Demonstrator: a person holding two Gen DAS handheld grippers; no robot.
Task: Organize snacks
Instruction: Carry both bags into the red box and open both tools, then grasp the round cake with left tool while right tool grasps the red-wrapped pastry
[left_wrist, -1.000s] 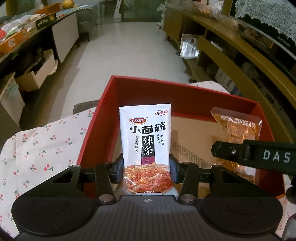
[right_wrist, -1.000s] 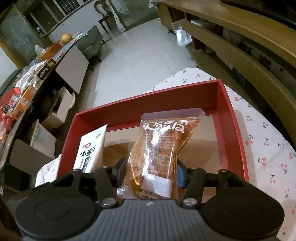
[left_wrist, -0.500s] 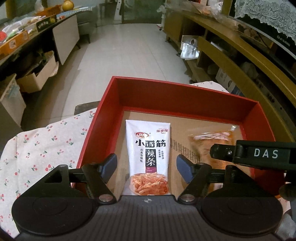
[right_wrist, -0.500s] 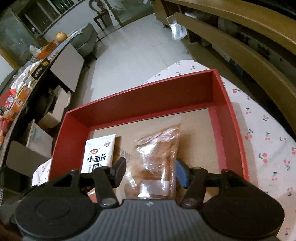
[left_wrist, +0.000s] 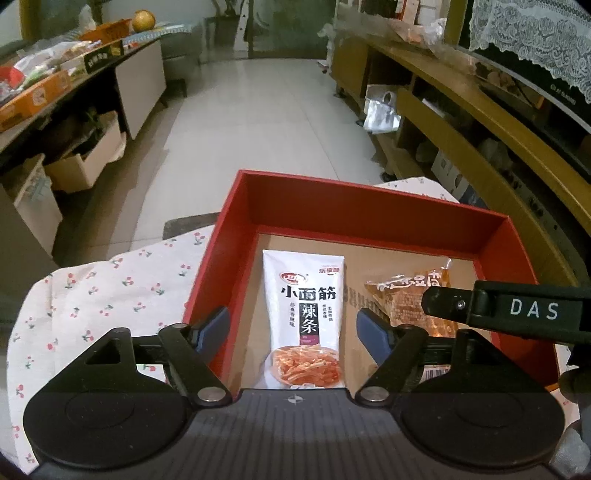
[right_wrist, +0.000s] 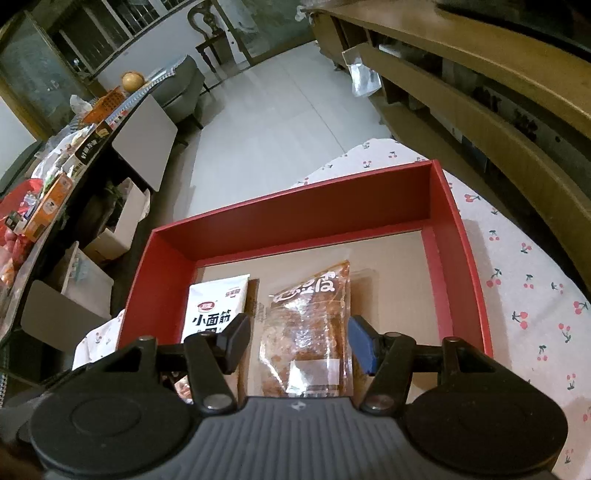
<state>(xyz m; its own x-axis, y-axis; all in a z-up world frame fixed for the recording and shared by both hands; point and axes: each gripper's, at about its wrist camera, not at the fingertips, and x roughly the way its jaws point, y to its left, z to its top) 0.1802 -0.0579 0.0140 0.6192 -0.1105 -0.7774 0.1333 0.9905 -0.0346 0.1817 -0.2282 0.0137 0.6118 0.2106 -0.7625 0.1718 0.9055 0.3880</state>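
Note:
A red box (left_wrist: 362, 206) (right_wrist: 454, 236) with a cardboard floor sits on a cherry-print cloth. A white snack packet (left_wrist: 304, 317) (right_wrist: 216, 306) lies flat on the left of the box floor. An orange clear packet (left_wrist: 410, 299) (right_wrist: 308, 325) lies flat beside it on the right. My left gripper (left_wrist: 295, 328) hovers over the white packet with its jaws opening, and the pads stand clear of the packet. My right gripper (right_wrist: 299, 338) is open above the orange packet, its pads beside the packet's edges without pressing. Part of the right gripper (left_wrist: 517, 314) crosses the left wrist view.
The cherry-print cloth (left_wrist: 92, 295) (right_wrist: 528, 295) covers the table around the box. A wooden shelf unit (left_wrist: 480, 122) (right_wrist: 480, 92) runs along the right. A cluttered dark sideboard (left_wrist: 55, 85) (right_wrist: 55, 184) with boxes below stands on the left across a tiled floor (left_wrist: 251, 122).
Both grippers let go: the white packet and the orange packet, held upright a second ago, now lie flat on the box floor. Both sets of jaws have spread apart.

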